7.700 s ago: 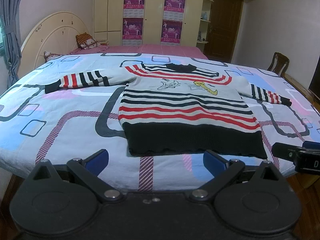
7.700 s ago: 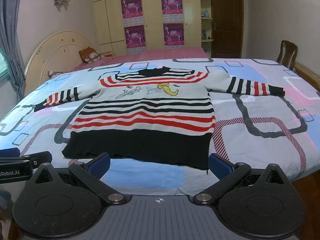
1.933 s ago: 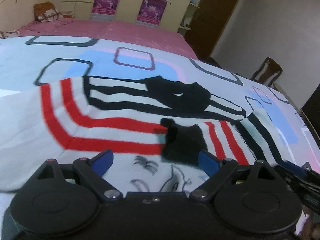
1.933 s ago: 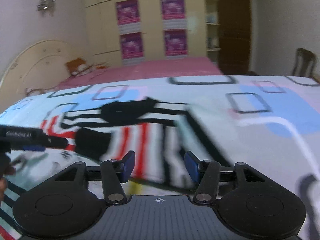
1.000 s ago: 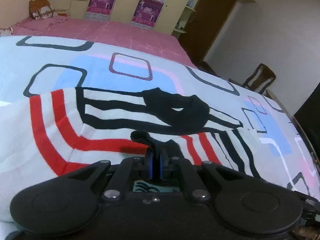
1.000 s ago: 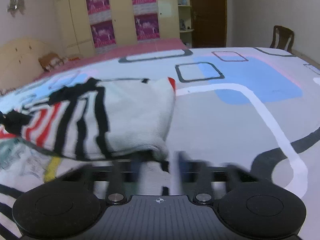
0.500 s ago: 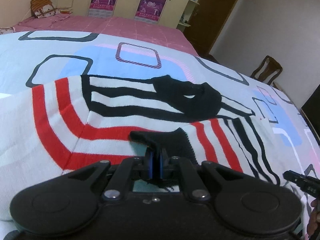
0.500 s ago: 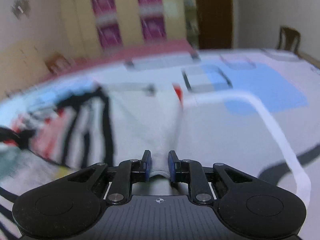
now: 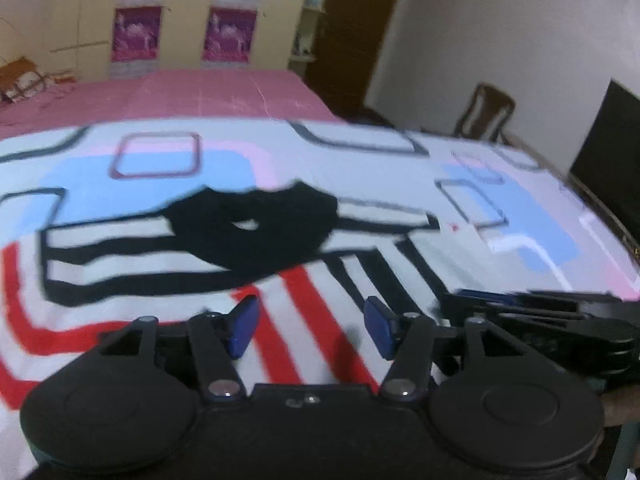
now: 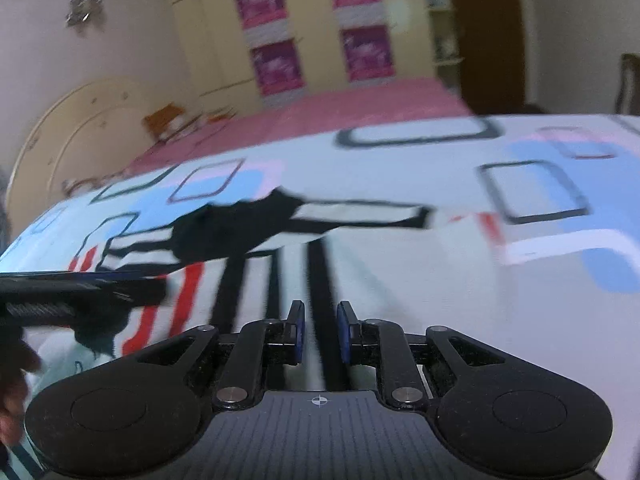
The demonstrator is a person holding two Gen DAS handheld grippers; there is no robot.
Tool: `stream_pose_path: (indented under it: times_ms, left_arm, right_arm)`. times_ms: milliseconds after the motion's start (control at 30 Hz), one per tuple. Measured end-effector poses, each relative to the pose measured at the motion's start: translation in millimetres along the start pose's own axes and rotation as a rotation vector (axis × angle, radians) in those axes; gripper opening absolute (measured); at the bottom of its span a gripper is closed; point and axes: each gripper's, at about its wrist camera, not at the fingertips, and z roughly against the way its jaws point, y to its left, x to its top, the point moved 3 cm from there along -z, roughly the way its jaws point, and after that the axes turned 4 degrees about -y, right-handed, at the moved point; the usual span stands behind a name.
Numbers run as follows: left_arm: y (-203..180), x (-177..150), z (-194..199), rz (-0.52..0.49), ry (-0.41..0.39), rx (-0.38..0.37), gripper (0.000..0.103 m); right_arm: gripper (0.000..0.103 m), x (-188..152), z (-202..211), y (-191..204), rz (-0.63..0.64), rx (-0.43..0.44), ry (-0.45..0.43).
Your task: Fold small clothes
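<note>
Both hand-held grippers over sweater (image 9: 120, 280): left (image 9: 310, 326) opening, empty; right (image 10: 318, 334) narrow, empty.

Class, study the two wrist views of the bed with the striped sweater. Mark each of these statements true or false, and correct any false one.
1. The sweater has a black collar. True.
2. The sweater hangs over the wooden chair. False: it lies on the bed.
3. Purple posters hang on the cupboard doors. True.
4. The sweater's right sleeve stretches straight out to the side. False: it is folded across the chest.
5. The sweater is plain blue. False: it is white with red and black stripes.
</note>
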Motion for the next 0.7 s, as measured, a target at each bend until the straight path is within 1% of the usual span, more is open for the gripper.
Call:
stream_pose_path:
  times_ms: [33, 100, 133, 200, 233, 267, 300, 367, 467, 533, 600, 633, 667, 700]
  left_arm:
    - [3.1, -3.1, -4.5, 0.005, 0.014, 0.013, 0.057]
    - [17.9, -7.6, -5.4, 0.022, 0.022, 0.052, 0.057]
    - [29.0, -10.6, -2.0, 0.037, 0.015, 0.073, 0.057]
    - [45.4, -16.6, 5.4, 0.071, 0.007, 0.09, 0.056]
    - [53.8, -18.4, 8.8, 0.086, 0.0, 0.086, 0.054]
    - [58.0, -18.1, 11.4, 0.088, -0.002, 0.092, 0.054]
    - [59.7, -18.6, 13.0, 0.079, -0.002, 0.102, 0.054]
    - [60.5, -19.8, 14.1, 0.064, -0.002, 0.116, 0.054]
    - [56.2, -16.1, 14.5, 0.041, 0.001, 0.136, 0.055]
    - [48.9, -10.6, 14.7, 0.011, -0.015, 0.158, 0.058]
    - [45.7, -5.6, 15.7, -0.012, -0.035, 0.209, 0.058]
    - [49.0, -4.6, 18.4, -0.004, -0.042, 0.222, 0.06]
    - [54.6, -3.5, 22.0, 0.01, -0.05, 0.242, 0.061]
    - [61.3, -3.0, 27.7, 0.017, -0.063, 0.273, 0.068]
  right_arm:
    - [0.018, -0.2, -6.0, 1.5, 0.011, 0.003, 0.02]
    - [0.018, 2.0, -9.2, -6.1, 0.02, -0.002, 0.02]
    - [0.018, 5.4, -10.2, -14.3, 0.019, -0.019, 0.015]
    - [0.018, 13.5, -11.5, -40.3, -0.006, -0.09, -0.004]
    - [0.018, 17.9, -14.1, -55.0, -0.033, -0.126, -0.008]
    - [0.018, 22.1, -18.9, -71.3, -0.053, -0.169, 0.0]
    - [0.018, 25.1, -24.3, -84.0, -0.068, -0.192, 0.015]
    - [0.018, 32.0, -28.3, -100.4, -0.102, -0.176, 0.018]
    - [0.018, 38.4, -26.6, -98.9, -0.082, -0.174, 0.026]
    - [0.019, 41.8, -22.6, -91.0, -0.071, -0.168, -0.002]
    - [0.019, 44.8, -27.3, -77.8, -0.06, -0.143, -0.011]
    - [0.019, 46.1, -27.3, -72.9, -0.045, -0.133, -0.019]
    - [0.019, 47.1, -27.0, -70.2, -0.022, -0.146, -0.027]
    - [0.019, 48.4, -26.3, -71.9, -0.016, -0.168, -0.033]
